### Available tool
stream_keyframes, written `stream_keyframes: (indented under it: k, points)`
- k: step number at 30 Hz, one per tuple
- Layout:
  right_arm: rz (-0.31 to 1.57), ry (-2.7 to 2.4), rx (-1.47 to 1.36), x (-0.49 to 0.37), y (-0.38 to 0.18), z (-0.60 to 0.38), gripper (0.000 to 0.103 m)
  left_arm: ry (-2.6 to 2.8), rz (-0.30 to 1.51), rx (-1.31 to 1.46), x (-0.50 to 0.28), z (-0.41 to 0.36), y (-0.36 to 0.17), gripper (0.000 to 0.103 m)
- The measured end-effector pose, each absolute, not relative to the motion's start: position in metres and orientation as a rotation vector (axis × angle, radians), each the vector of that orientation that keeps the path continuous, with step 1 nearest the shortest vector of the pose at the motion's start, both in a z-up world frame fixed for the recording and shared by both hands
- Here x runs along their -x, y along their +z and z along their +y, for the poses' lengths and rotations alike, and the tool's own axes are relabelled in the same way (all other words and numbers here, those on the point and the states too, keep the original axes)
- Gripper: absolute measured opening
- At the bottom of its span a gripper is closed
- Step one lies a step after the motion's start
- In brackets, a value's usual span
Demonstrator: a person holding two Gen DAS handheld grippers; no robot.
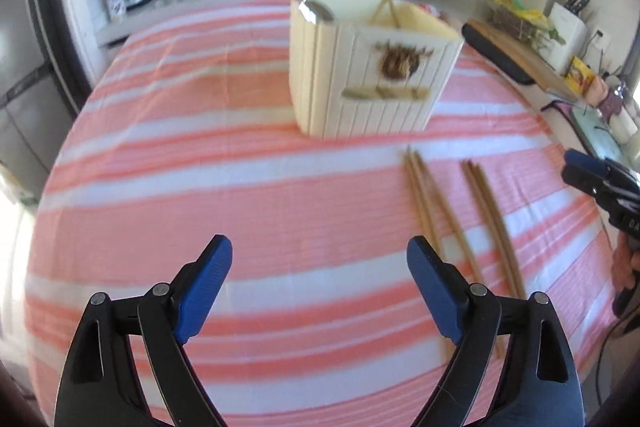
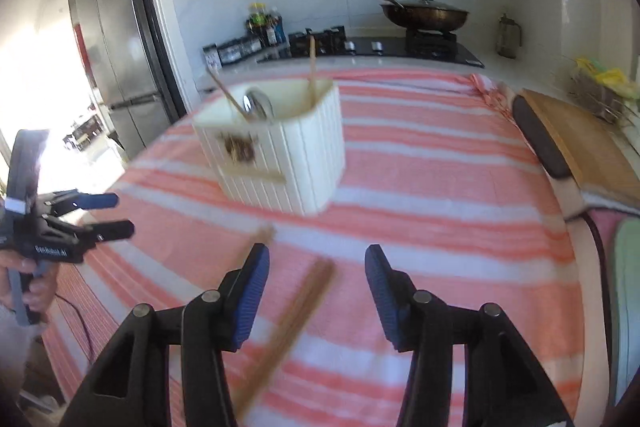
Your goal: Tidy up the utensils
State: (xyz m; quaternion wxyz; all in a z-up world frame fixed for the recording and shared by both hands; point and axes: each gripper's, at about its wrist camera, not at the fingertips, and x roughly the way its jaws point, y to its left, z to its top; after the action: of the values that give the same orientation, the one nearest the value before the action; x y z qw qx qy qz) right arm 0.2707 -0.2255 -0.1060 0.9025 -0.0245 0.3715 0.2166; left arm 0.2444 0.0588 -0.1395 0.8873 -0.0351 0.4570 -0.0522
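Right gripper point(image 2: 316, 267), jaws wide, hovers over 1 chopstick pair point(image 2: 292, 315). Left gripper point(image 1: 320, 267) is wide, empty. Closing off-centre could scatter sticks toward 12 o'clock holder point(image 2: 280, 147).

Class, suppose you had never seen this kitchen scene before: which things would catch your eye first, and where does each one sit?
First, the pink-and-white striped cloth covering the table, with the cream utensil holder standing on it, a spoon and chopsticks poking out. Next, two pairs of loose chopsticks lying on the cloth nearer the camera. The open right gripper hovers over one pair; the left gripper is also open, beside the other.
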Motion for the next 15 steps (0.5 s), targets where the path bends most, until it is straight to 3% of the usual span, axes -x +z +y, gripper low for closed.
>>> stream_keyframes:
  k: [6,15]
  points:
    - [0.883,0.323,0.049,-0.225,-0.170,-0.253,0.051,0.025,0.941,0.109,-0.233,0.066,-0.175,0.090]
    - [0.900,0.228,0.052,-0.227,-0.185,-0.258,0.051,0.068,0.931,0.097,-0.238,0.068,-0.192,0.091]
